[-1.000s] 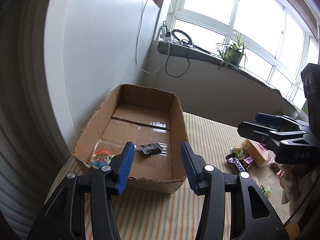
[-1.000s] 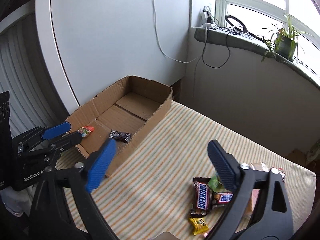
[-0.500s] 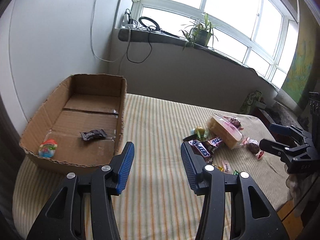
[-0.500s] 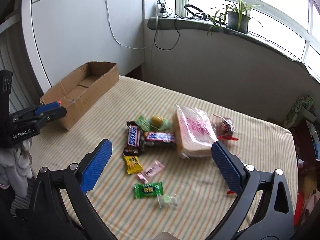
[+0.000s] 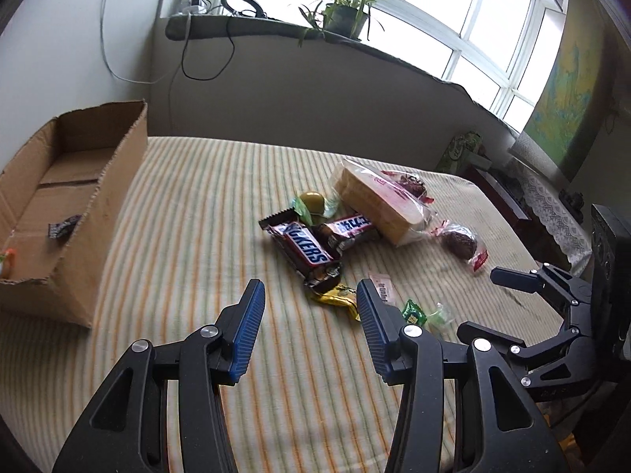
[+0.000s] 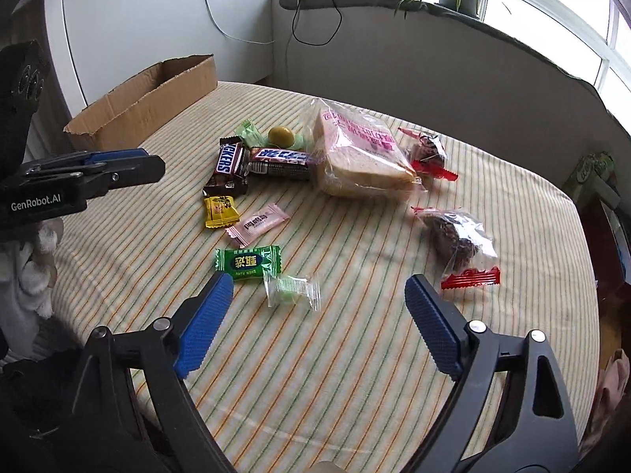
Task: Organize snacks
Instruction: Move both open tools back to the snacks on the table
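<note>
The left gripper [image 5: 310, 325] hovers with its fingers spread apart and nothing between them, above the striped surface [image 6: 355, 354]. The right gripper [image 6: 317, 321] is likewise wide open and empty, its fingers either side of a clear-wrapped pale green candy [image 6: 292, 288] that lies on the cloth below. Loose snacks are gathered mid-surface: two chocolate bars, a Snickers [image 6: 228, 165] and a second dark bar [image 6: 280, 162] touching it at an angle; one bagged loaf of sliced bread [image 6: 357, 155] just beside them; one yellow-green round sweet [image 6: 280, 135] behind the bars; two clear packets of dark brown treats with red ends, one [image 6: 428, 153] by the bread and one [image 6: 459, 242] nearer the right gripper. Four small candies lie in front: one yellow [image 6: 219, 211], one pink [image 6: 258, 224], one dark green [image 6: 247, 262] and the pale green one. One cardboard box [image 5: 90, 213] sits at the left edge of the surface, well apart from the pile; inside it are one small dark wrapper [image 5: 63, 226] and, at the frame edge, one colourful piece [image 5: 6, 260] only partly visible. One potted plant [image 5: 345, 13] stands on the windowsill.
</note>
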`<state>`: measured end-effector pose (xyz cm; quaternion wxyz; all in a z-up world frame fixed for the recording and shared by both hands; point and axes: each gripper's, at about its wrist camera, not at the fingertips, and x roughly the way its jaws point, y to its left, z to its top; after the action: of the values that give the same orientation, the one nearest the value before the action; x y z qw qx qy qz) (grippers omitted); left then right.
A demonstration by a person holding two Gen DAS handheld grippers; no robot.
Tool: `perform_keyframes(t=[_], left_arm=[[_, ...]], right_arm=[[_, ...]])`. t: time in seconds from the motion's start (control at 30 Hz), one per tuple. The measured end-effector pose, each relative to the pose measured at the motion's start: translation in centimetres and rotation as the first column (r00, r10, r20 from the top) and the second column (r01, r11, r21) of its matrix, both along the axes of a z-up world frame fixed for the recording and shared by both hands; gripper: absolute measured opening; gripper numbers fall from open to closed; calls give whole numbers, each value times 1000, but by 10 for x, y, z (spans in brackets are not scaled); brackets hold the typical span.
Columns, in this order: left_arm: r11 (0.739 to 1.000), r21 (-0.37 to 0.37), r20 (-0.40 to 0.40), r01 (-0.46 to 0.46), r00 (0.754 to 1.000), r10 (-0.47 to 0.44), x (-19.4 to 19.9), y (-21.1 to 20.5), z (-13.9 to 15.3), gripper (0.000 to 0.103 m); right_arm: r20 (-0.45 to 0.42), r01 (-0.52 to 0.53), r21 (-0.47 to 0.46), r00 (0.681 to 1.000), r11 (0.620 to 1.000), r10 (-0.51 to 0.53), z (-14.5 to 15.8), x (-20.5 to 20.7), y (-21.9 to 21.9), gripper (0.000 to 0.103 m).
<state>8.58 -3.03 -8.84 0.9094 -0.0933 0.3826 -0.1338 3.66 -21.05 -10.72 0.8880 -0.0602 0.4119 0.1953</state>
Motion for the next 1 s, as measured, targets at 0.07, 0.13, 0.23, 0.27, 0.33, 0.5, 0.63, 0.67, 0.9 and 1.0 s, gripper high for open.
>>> perform_keyframes(t=[0.07, 0.13, 0.23, 0.27, 0.33, 0.5, 0.63, 0.67, 0.9, 1.0], left_arm=[[1000, -11, -21, 11, 1000, -11, 3, -9, -5, 47], [1000, -10, -37, 20, 999, -20, 6, -18, -9, 47], [1000, -3, -59, 26, 998, -27, 13, -29, -14, 47], [1000, 0, -68, 27, 997, -27, 16, -32, -16, 47], [999, 2, -83, 32, 996, -32, 20, -36, -18, 47], [999, 27, -111, 22, 994, -19, 29, -41, -25, 47], [997, 68, -107, 35, 994, -27, 32, -50, -28, 47], [997, 75, -106, 32, 994, -24, 33, -50, -29, 47], [993, 113, -91, 31, 996, -21, 33, -49, -31, 39], [991, 128, -86, 43, 996, -32, 33, -51, -32, 36]], right_arm=[[-5, -2, 11, 1000, 1000, 2, -3, 2, 0, 91], [-6, -5, 17, 1000, 1000, 5, -5, 3, -1, 87], [-18, -8, 24, 1000, 1000, 8, -9, 6, -2, 76], [-21, -7, 27, 1000, 1000, 8, -10, 7, -3, 75], [-25, -8, 30, 1000, 1000, 9, -12, 6, -3, 75], [-22, -3, 39, 1000, 999, 4, -14, 7, -7, 74], [-33, 5, 58, 999, 998, -3, -16, 10, -10, 73], [-35, 2, 62, 999, 998, 0, -17, 10, -10, 71], [-42, -18, 64, 999, 998, 20, -21, 12, -3, 70], [-42, -23, 61, 999, 998, 25, -20, 13, 0, 69]])
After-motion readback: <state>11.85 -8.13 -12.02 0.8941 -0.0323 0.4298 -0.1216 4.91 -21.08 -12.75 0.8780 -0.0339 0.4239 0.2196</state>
